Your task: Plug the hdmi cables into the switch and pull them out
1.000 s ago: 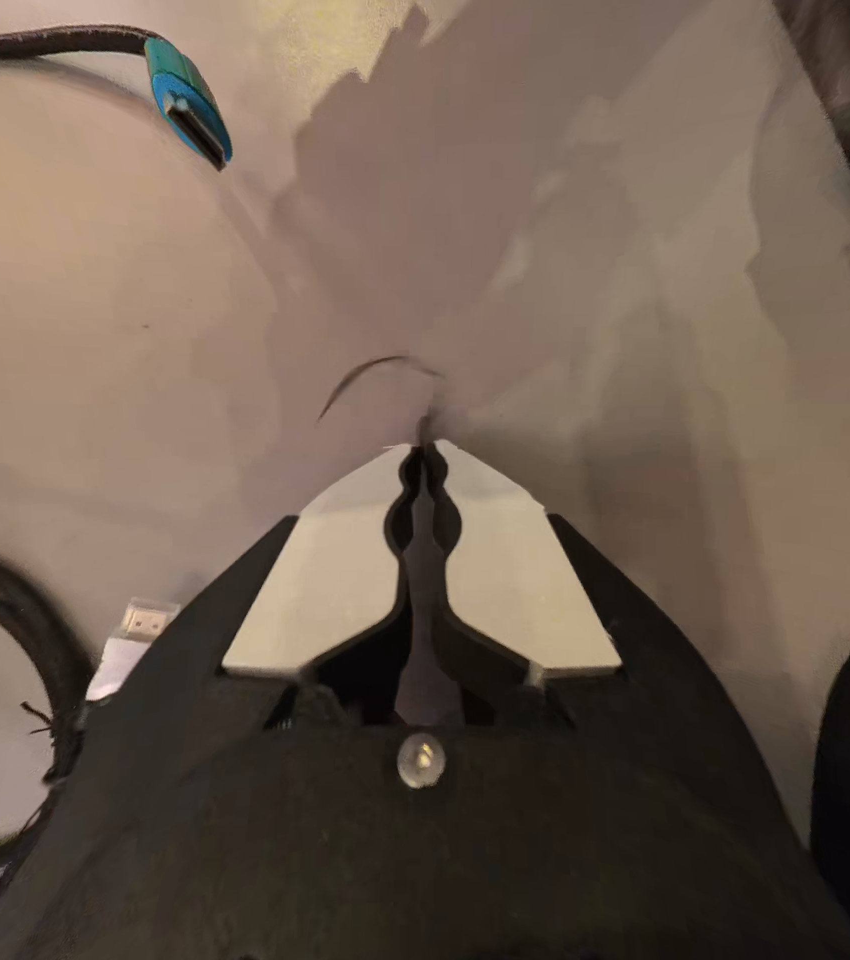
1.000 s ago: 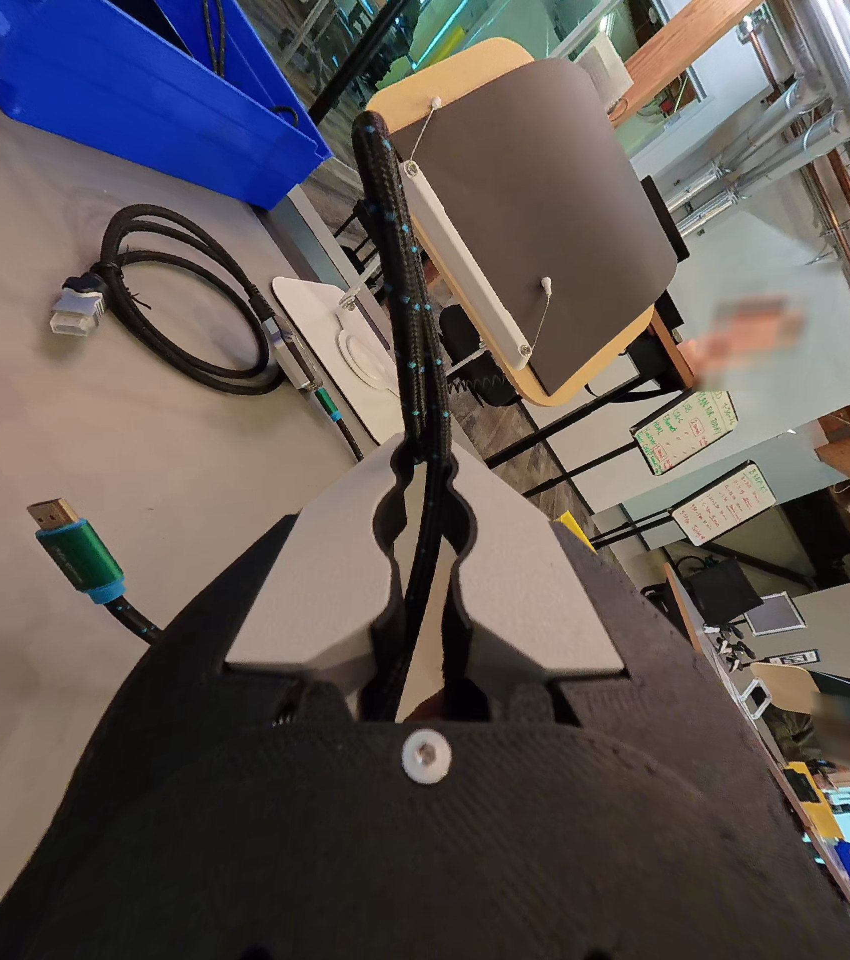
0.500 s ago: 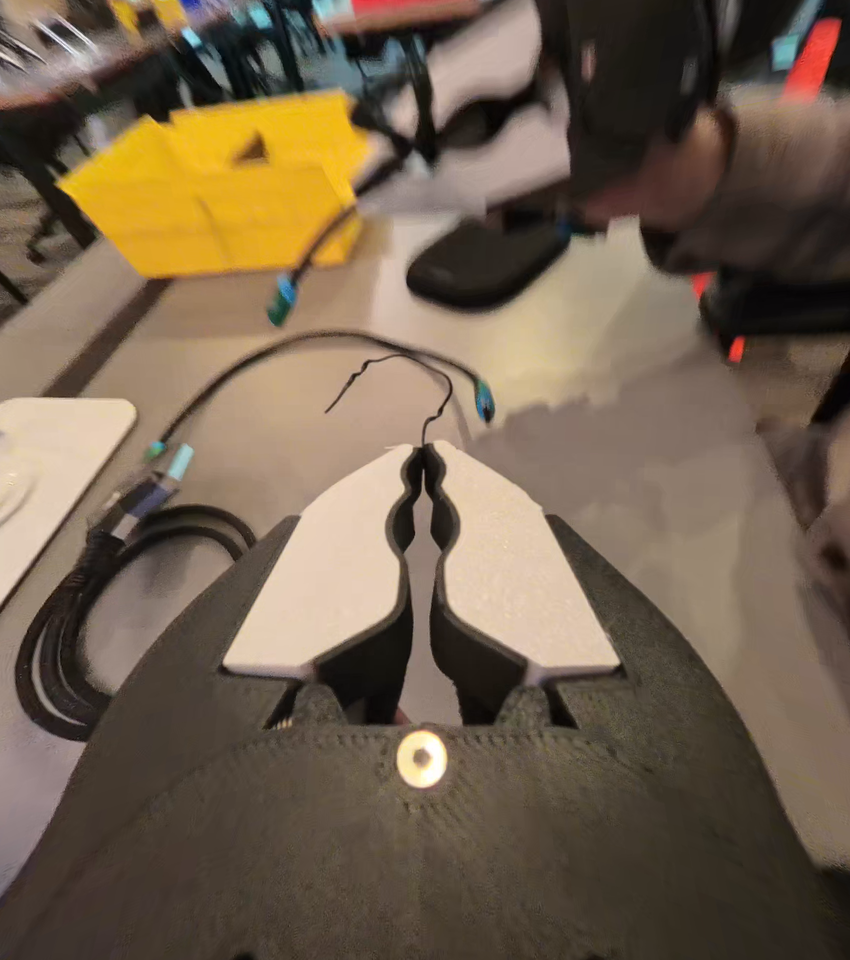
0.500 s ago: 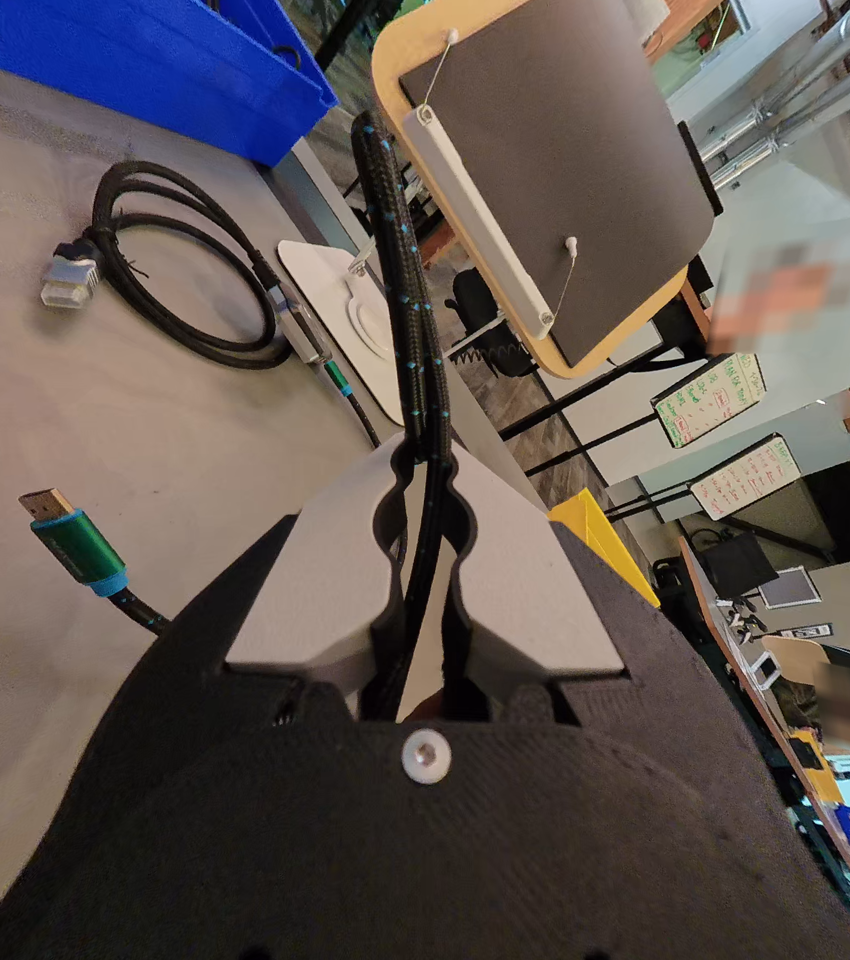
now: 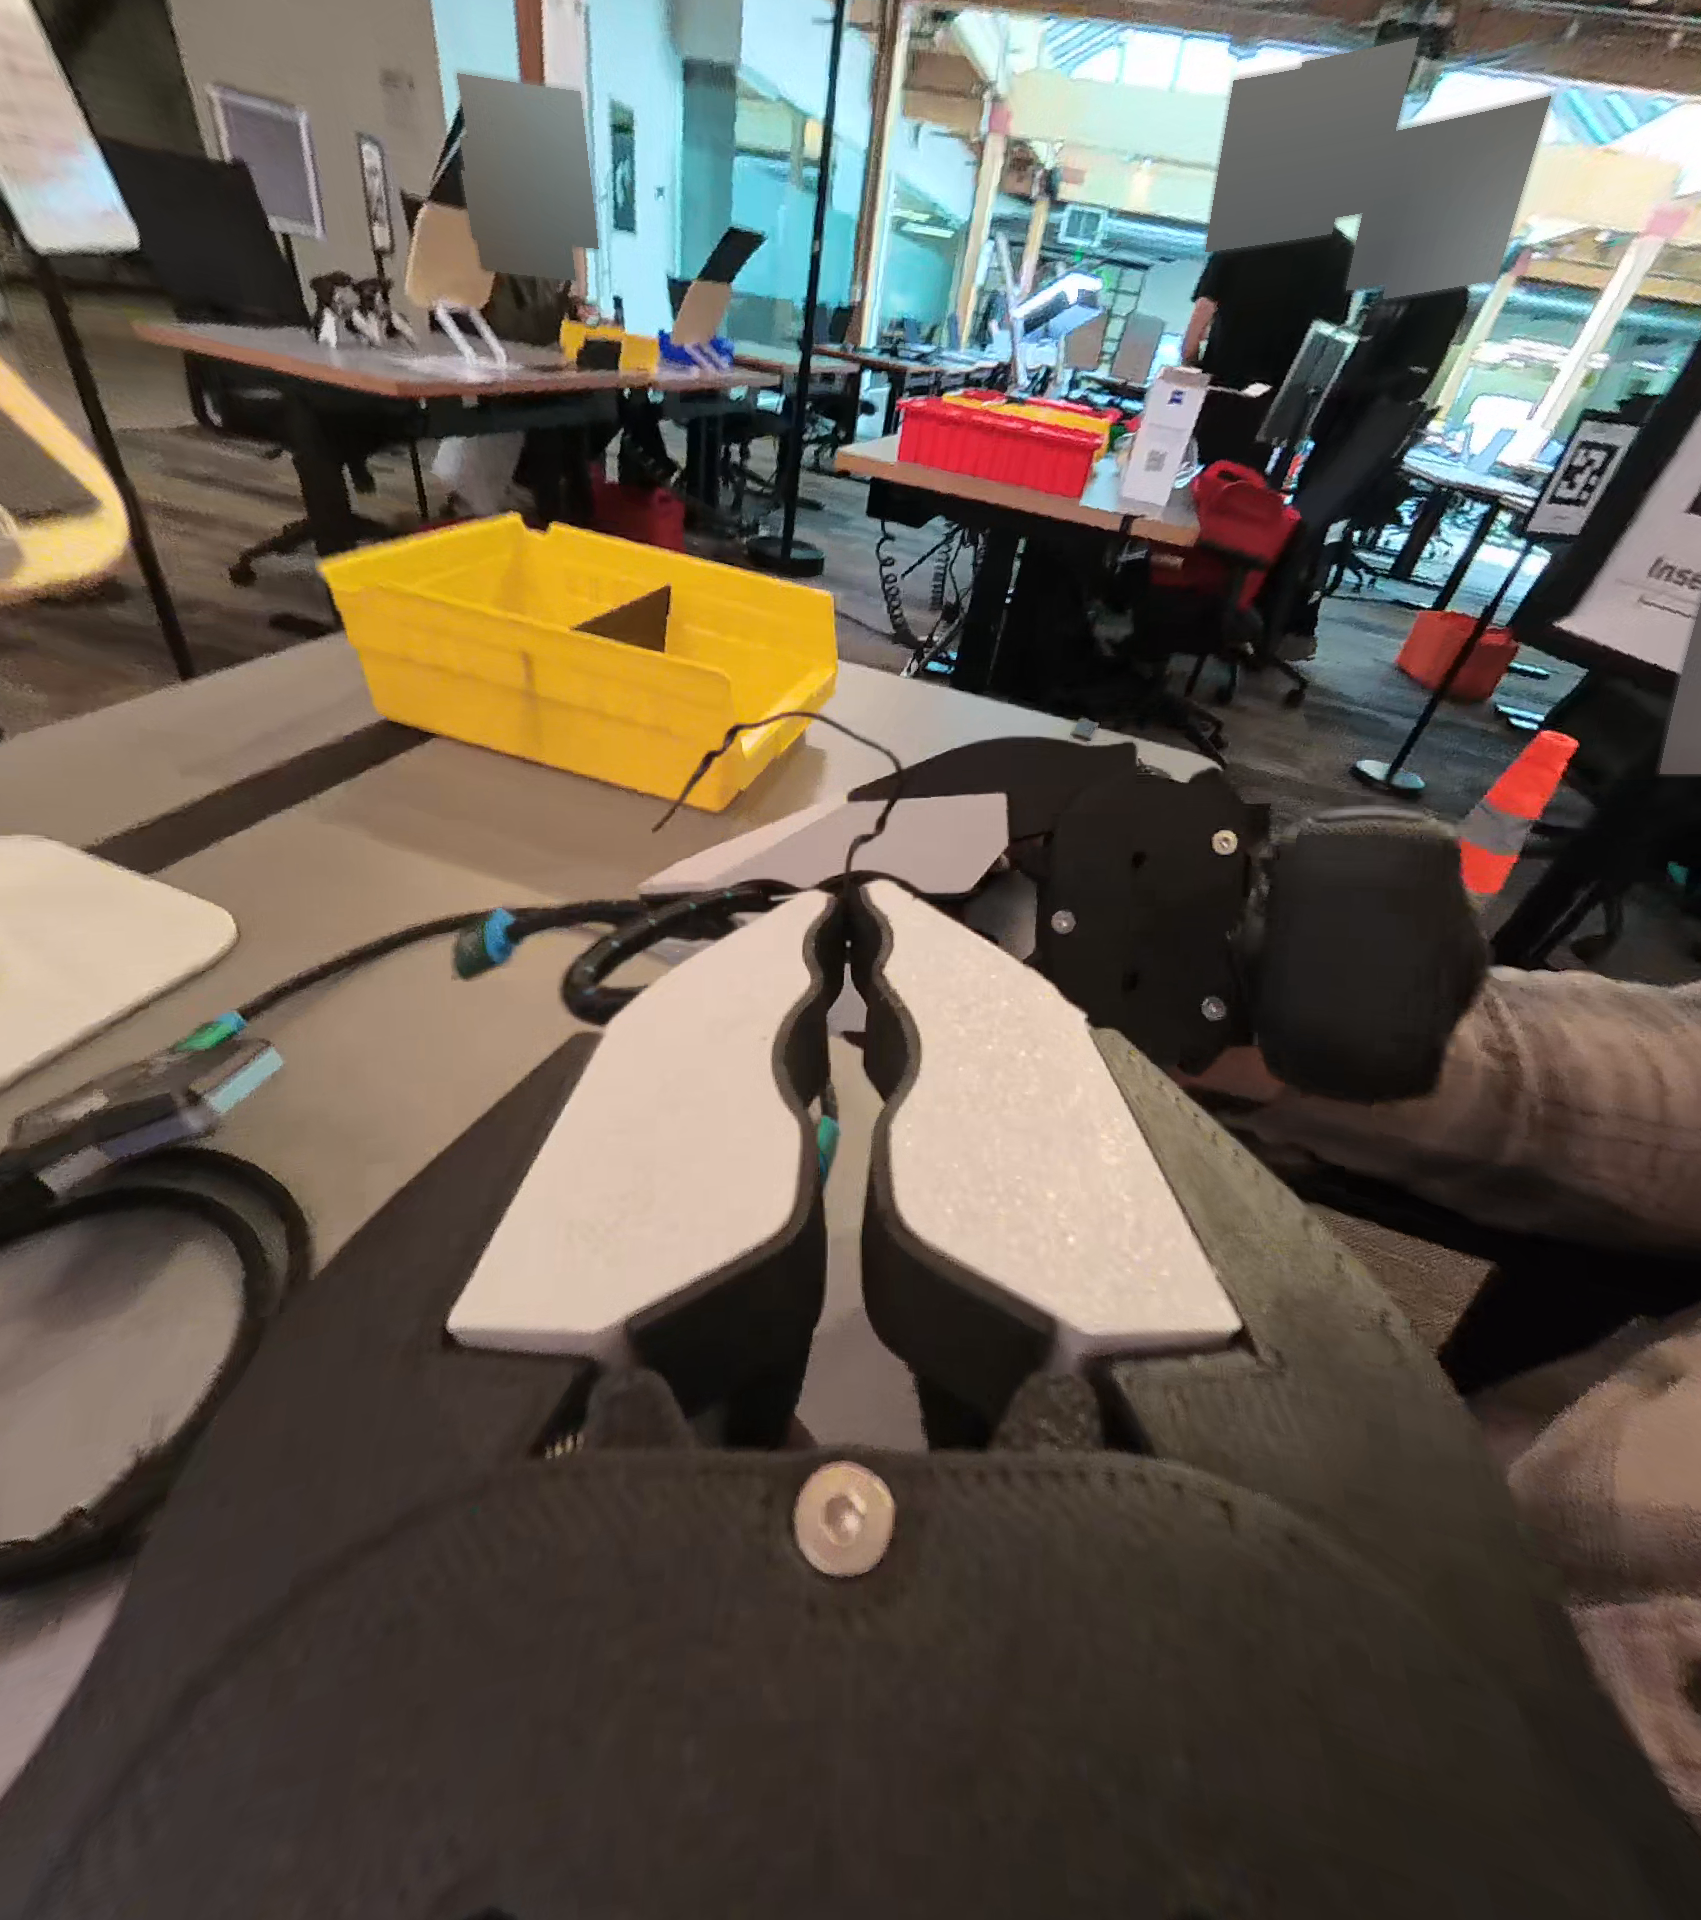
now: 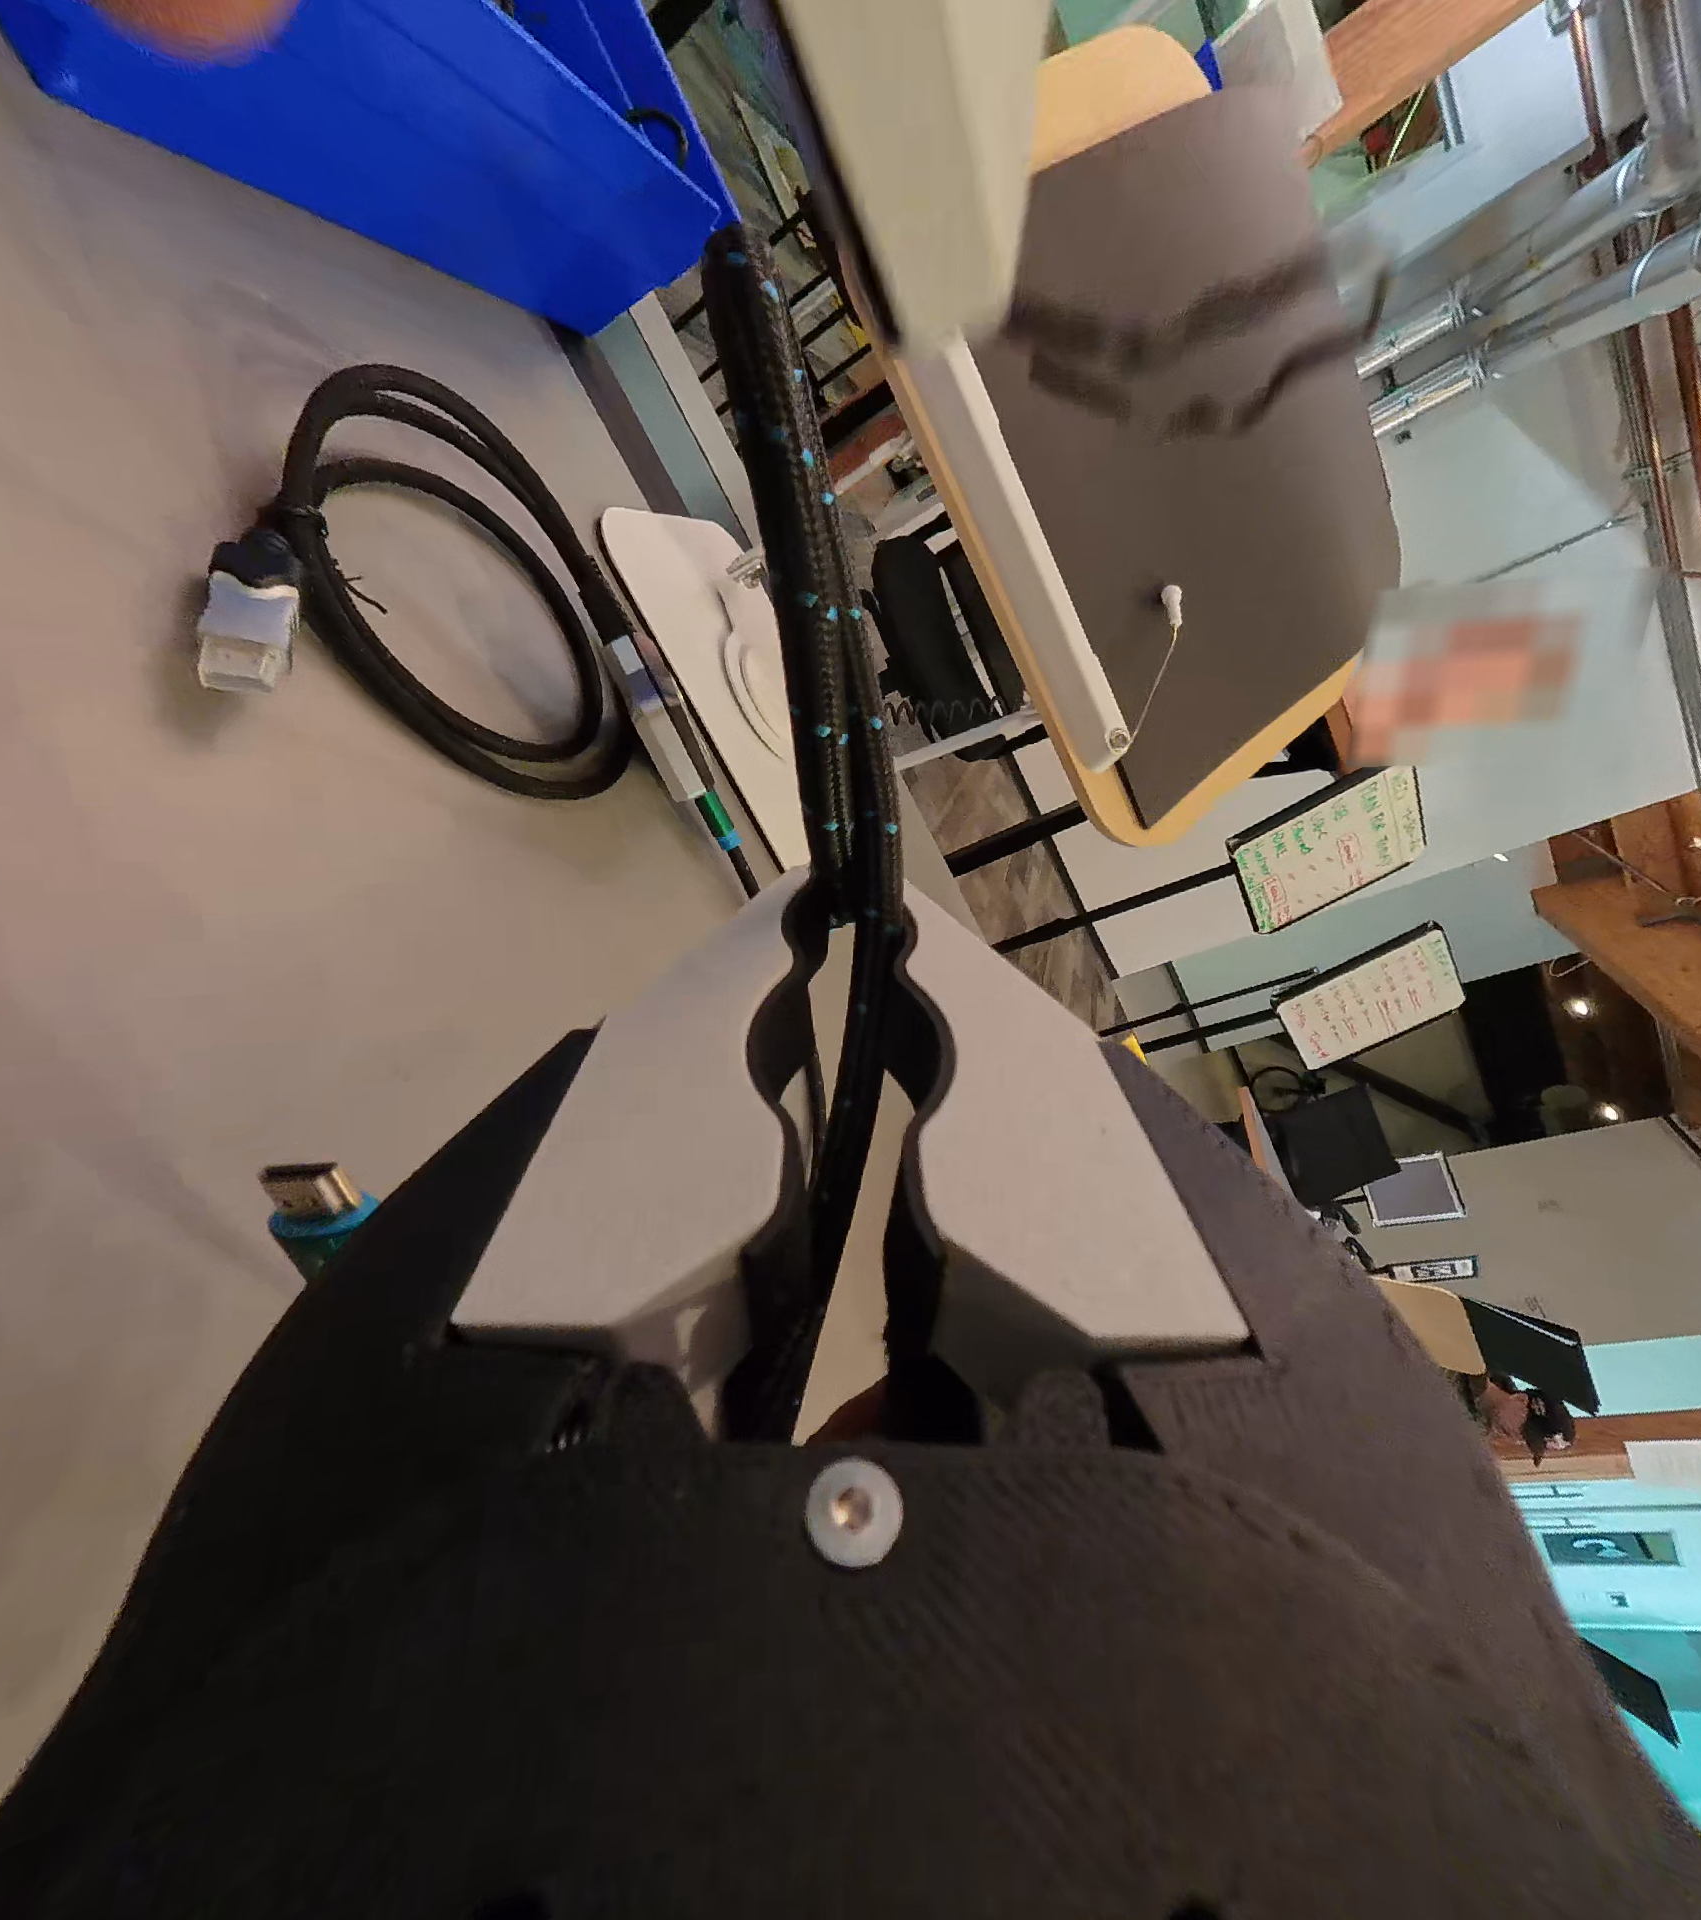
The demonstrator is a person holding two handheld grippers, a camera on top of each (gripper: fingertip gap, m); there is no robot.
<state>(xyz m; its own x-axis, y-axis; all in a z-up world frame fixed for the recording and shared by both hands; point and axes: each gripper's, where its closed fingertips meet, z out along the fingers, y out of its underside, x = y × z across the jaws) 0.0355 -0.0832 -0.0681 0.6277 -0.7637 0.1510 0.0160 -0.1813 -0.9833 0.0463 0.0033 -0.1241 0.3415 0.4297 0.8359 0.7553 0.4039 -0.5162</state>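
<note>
Cable (image 6: 830, 665), braided black with blue flecks, runs doubled between the clenched fingers of the right gripper (image 6: 851, 914) above the grey table (image 6: 98, 883), while the left gripper (image 5: 846, 914) pinches a thin black wire (image 5: 773, 748), its tips touching, near the yellow bin (image 5: 555, 644).

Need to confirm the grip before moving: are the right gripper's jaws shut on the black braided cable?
Shut on it: the right gripper has its jaws closed around the black braided cable, which runs out past the tips.
</note>
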